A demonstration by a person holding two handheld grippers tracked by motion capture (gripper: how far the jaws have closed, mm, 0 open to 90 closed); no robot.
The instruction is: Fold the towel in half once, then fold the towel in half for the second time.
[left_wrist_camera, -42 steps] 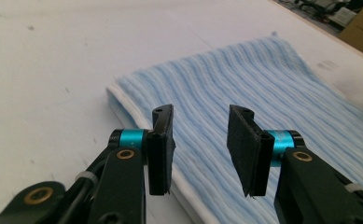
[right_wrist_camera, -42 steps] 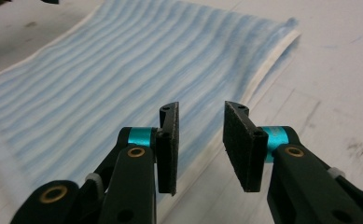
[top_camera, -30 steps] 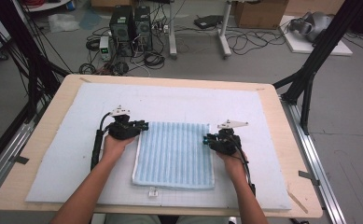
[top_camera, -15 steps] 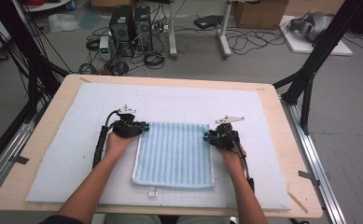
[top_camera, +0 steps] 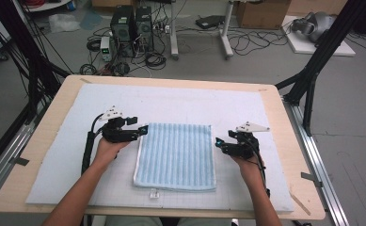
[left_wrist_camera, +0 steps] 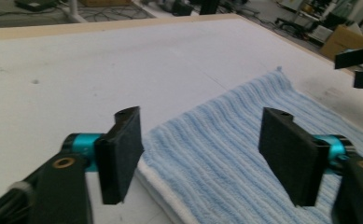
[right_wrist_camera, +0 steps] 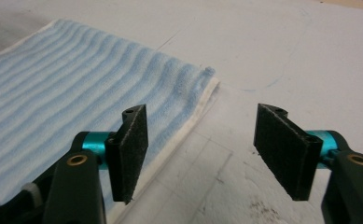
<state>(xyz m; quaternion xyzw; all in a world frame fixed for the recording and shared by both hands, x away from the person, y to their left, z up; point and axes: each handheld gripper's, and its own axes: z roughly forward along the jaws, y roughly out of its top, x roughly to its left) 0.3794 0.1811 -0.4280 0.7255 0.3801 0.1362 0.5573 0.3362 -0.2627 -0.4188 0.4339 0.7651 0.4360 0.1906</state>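
A folded light blue striped towel [top_camera: 176, 155] lies flat on the white mat in the middle of the table. My left gripper [top_camera: 142, 131] sits at the towel's far left corner, open, its jaws straddling the towel's edge [left_wrist_camera: 202, 154]. My right gripper [top_camera: 217, 142] is at the towel's right edge, a little below the far right corner, also open. In the right gripper view the white hem of the towel [right_wrist_camera: 123, 107] runs between the jaws, and nothing is held between them [right_wrist_camera: 200, 147].
A white mat [top_camera: 180, 103] covers most of the wooden table [top_camera: 284, 117]. A small white tag [top_camera: 154, 193] lies just below the towel's near edge. Computers, cables and boxes stand on the floor beyond the table.
Both grippers have shifted slightly: the left one moved a little toward the far left corner, and the right one slid down and outward along the right edge. The towel has not moved.
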